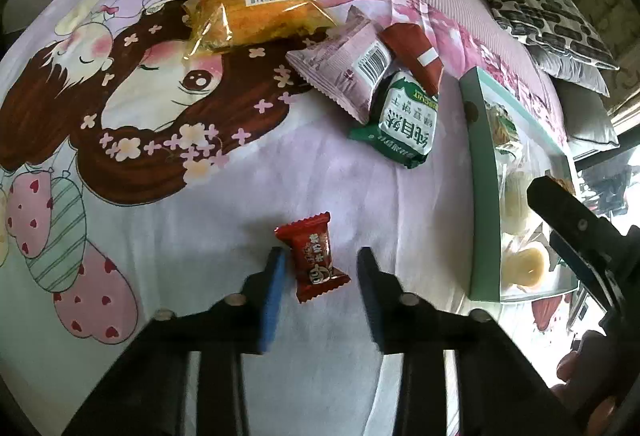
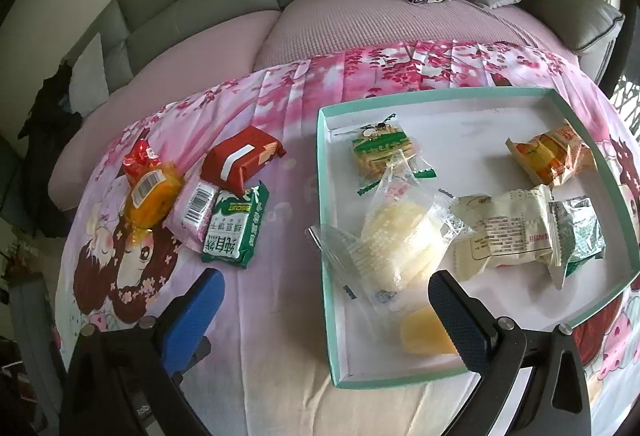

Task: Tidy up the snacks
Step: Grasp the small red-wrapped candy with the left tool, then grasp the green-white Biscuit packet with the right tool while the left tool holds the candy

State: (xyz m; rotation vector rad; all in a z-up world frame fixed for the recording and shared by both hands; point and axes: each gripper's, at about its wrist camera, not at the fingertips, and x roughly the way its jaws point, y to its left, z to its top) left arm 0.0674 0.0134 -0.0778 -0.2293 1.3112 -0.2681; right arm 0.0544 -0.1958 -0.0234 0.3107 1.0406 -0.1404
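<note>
Left gripper (image 1: 320,276): jaws spread, low centre of its frame, straddling a small red candy (image 1: 314,256) that lay on the cloth (image 1: 200,220); the left pad sat just beside the wrapper, the right pad apart from it, nothing gripped. Right gripper (image 2: 326,300): jaws wide, empty, at the bottom of its frame, one finger over the cloth and the other over the near corner of the tray (image 2: 326,236). Tray, teal-rimmed, right half of the right view: held a clear cake pack (image 2: 396,248), a green-trimmed biscuit pack (image 2: 380,152) toward the upper left, an orange pack (image 2: 552,156) at upper right, a cream pack (image 2: 516,232) and a silver-green pack (image 2: 580,232) at right, and a yellow jelly cup (image 2: 424,332) near the lower edge. Loose items on the cloth, left of the tray: green pack (image 2: 236,232), red box-shaped pack (image 2: 240,160), lilac pack (image 2: 196,212), orange cake pack (image 2: 154,200), red pouch (image 2: 140,156). Progress, by judgement: roughly half sorted; six pieces were in the tray, and six remained outside, candy included. The candy appeared next for collection.
</note>
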